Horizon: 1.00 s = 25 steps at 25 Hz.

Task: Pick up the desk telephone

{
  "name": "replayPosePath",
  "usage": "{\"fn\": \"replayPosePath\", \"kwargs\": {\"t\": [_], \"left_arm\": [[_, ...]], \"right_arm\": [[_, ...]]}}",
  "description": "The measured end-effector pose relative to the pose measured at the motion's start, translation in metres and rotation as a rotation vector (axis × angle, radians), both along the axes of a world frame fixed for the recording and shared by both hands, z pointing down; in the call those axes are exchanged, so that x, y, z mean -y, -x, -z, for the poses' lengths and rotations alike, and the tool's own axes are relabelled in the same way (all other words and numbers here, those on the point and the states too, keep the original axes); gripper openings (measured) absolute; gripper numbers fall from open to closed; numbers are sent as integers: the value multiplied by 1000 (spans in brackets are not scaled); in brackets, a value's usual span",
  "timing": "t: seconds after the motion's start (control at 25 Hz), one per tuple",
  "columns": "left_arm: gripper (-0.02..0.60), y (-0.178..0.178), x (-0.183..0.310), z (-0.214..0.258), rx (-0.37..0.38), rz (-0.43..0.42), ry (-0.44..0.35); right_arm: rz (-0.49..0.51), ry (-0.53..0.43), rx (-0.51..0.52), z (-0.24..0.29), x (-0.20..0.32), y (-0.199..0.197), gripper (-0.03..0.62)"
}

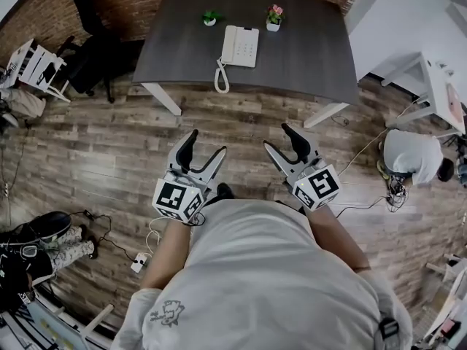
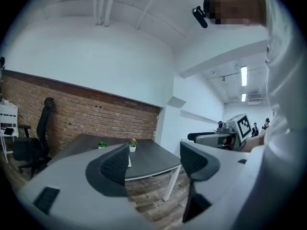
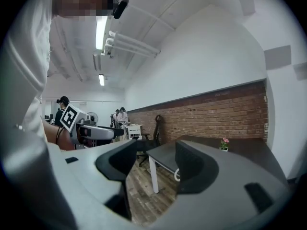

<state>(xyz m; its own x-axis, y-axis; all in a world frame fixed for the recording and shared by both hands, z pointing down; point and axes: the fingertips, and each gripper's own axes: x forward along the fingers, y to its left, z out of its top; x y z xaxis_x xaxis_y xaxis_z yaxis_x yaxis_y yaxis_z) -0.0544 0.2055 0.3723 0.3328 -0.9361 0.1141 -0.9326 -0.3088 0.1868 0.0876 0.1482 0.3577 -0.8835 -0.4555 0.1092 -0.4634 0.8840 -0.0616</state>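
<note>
Your left gripper [image 1: 208, 143] and right gripper [image 1: 276, 137] both have their jaws spread, with nothing between them. The desk telephone [image 1: 240, 46] sits mid-desk [image 1: 306, 57], nearer the far edge and well apart from both.

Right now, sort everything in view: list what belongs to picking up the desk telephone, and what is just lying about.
Belongs to the job:
- desk telephone
- its coiled cord
- dark desk under it
- left gripper and right gripper, both open and empty

Just lying about:
- green potted plant
- pink-flowered plant
- black office chair
</note>
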Motion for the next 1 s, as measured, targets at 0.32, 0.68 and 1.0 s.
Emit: {"fn": "replayPosePath", "kwargs": {"t": [0.32, 0.68, 1.0], "left_arm": [[356, 54, 24, 3, 1, -87, -6], [356, 87, 28, 0, -19, -91, -20], [356, 107, 35, -1, -19, -68, -10]], "right_arm": [[-62, 6, -31, -1, 17, 60, 261], [-64, 19, -57, -9, 17, 95, 264], [-30, 31, -55, -12, 29, 121, 264]]}}
